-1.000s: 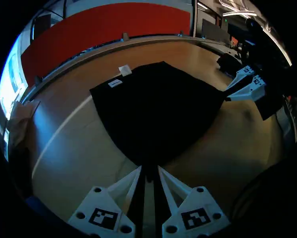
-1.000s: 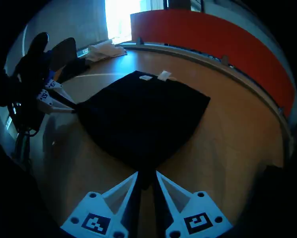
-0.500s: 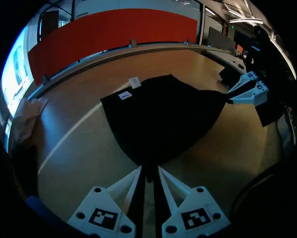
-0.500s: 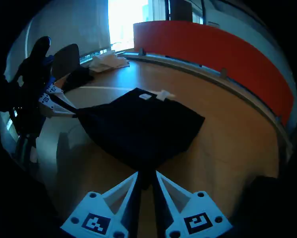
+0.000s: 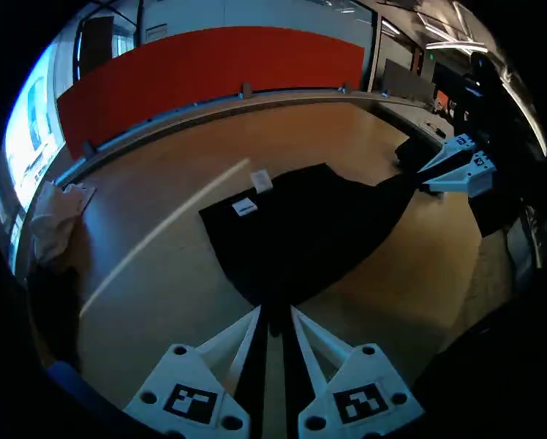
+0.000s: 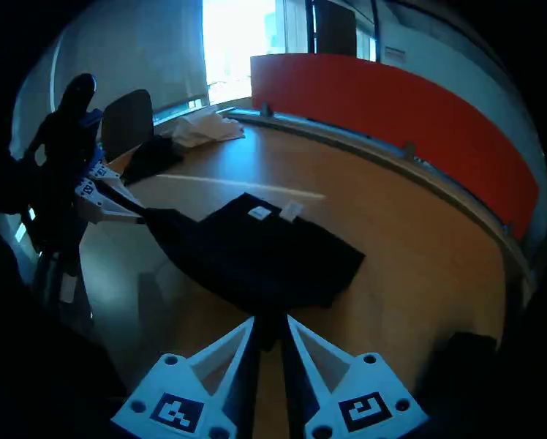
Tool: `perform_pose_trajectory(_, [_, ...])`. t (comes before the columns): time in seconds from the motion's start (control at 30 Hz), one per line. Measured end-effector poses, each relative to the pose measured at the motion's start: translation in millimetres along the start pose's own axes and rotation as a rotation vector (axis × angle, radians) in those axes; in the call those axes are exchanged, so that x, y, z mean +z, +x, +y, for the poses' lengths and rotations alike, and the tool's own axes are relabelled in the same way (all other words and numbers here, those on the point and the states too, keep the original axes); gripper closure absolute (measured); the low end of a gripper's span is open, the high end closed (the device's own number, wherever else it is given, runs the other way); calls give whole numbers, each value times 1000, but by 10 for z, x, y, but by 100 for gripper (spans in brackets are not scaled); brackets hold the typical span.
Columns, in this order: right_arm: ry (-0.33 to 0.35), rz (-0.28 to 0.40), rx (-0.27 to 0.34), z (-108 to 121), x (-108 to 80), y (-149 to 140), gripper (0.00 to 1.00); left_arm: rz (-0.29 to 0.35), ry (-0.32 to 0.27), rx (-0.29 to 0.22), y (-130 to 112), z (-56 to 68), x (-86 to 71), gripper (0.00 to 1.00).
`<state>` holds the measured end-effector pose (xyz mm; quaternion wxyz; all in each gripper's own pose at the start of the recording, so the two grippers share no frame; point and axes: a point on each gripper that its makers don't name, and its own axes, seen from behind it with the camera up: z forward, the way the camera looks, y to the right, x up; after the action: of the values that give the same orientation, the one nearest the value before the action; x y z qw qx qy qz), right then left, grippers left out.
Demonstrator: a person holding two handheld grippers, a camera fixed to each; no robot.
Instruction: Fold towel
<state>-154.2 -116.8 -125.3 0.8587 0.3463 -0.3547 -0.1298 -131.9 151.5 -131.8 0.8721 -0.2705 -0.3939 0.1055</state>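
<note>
Towel, near corners raised off table, left hand-held gripper clamped on one, right hand-held gripper clamped on other

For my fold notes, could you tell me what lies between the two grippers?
The black towel, a corner pinched in the left gripper and another in the right gripper, per the left gripper view.

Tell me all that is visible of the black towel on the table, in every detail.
The towel is black, soft cloth, with two small white tags near its far edge. Its far part lies flat on the wooden table; two near corners are lifted, one pinched in the left gripper, one in the right gripper, so the cloth sags between them.
</note>
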Motion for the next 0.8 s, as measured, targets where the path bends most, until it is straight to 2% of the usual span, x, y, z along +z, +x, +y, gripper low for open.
perform_pose_trajectory(0.47, [21, -13, -8, -100, -273, 116, 83, 0, -17, 2, 179, 91, -368, 87])
perform_pose_trajectory(0.8, [36, -19, -7, -182, -409, 133, 83, 5, -28, 2, 209, 155, -539, 87])
